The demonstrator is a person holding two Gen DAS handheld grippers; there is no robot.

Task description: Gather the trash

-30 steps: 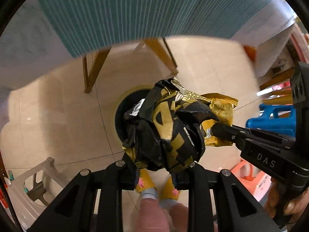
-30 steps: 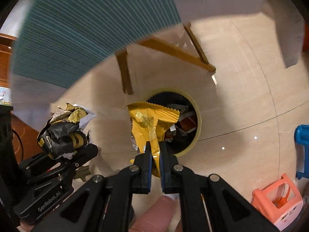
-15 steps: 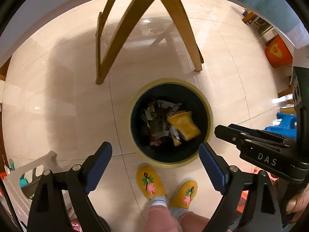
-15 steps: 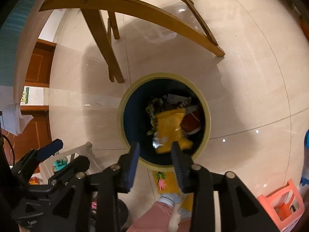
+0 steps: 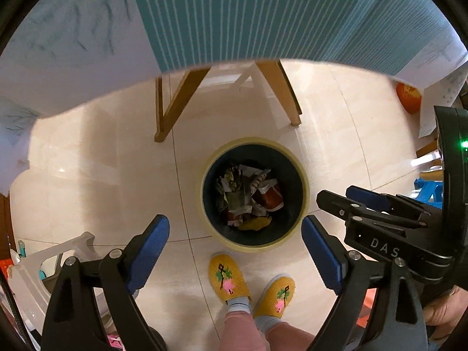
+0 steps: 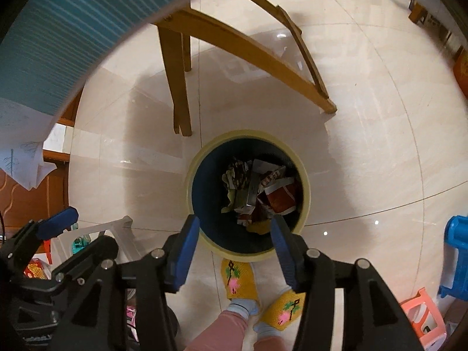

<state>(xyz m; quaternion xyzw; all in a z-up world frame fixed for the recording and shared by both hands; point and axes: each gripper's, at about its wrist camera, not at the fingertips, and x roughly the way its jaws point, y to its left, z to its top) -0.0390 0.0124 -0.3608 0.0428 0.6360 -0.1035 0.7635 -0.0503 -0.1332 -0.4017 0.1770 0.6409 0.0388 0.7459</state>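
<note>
The trash (image 5: 248, 196), crumpled wrappers in black, white, red and yellow, lay heaped at the bottom of the round bin (image 5: 305, 193) on the floor. Above it, the left gripper (image 5: 235, 235) stood wide apart and empty; the right gripper (image 6: 234, 235) was opening, nothing between its jaws.

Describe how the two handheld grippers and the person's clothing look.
Both tools are black plastic with silver screws. The left gripper and right gripper carry blue textured pads on their fingers. White "DAS" lettering marks the right one's side. The person wears pink trousers and yellow knitted slippers.
</note>
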